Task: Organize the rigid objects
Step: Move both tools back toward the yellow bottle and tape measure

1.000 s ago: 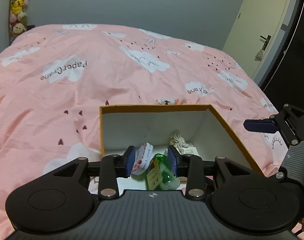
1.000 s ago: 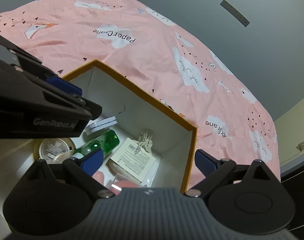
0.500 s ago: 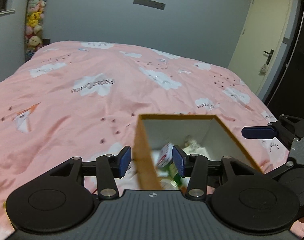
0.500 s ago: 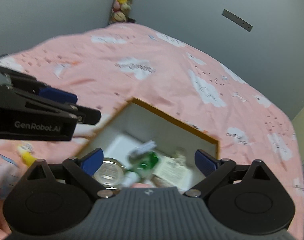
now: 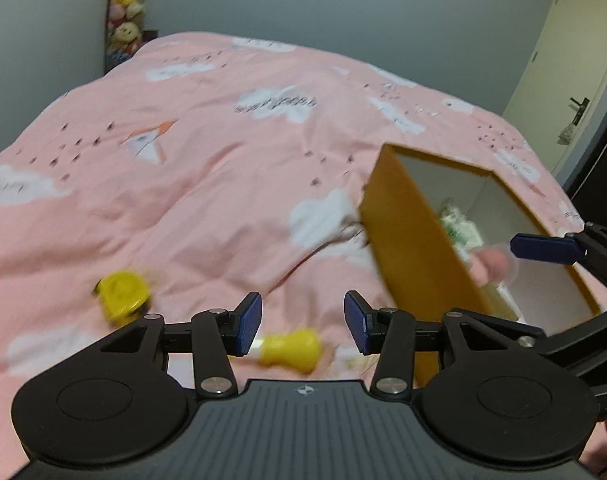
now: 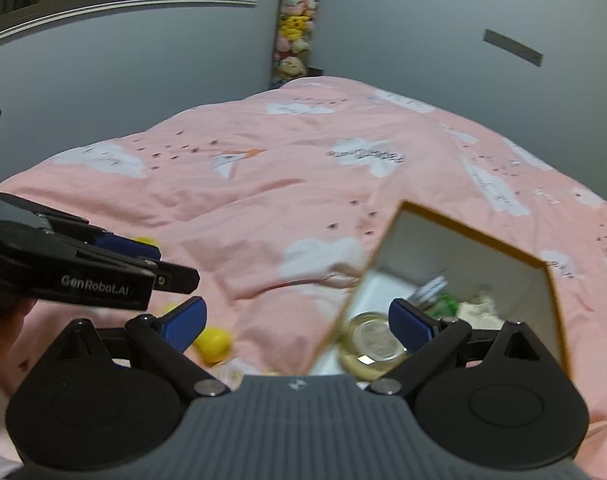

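An orange box with a white inside [image 5: 413,240] sits on the pink bed, holding a round jar [image 6: 373,340], a green bottle [image 6: 445,304] and other small items. My left gripper [image 5: 302,326] is open and empty, over the bedding left of the box. A small yellow bottle-shaped object [image 5: 291,350] lies just below its fingers, and it also shows in the right wrist view [image 6: 213,344]. A round yellow object [image 5: 121,296] lies further left. My right gripper [image 6: 297,320] is open and empty, straddling the box's left wall.
The pink cloud-print bedding [image 5: 223,160] covers the whole bed. Stuffed toys [image 5: 125,12] hang in the far corner. A door [image 5: 575,80] stands at the right. The left gripper's body [image 6: 83,272] shows at the left of the right wrist view.
Both grippers have pulled up and out of the box and swung left. The left gripper has opened wider. The yellow objects on the bedding have come into view.
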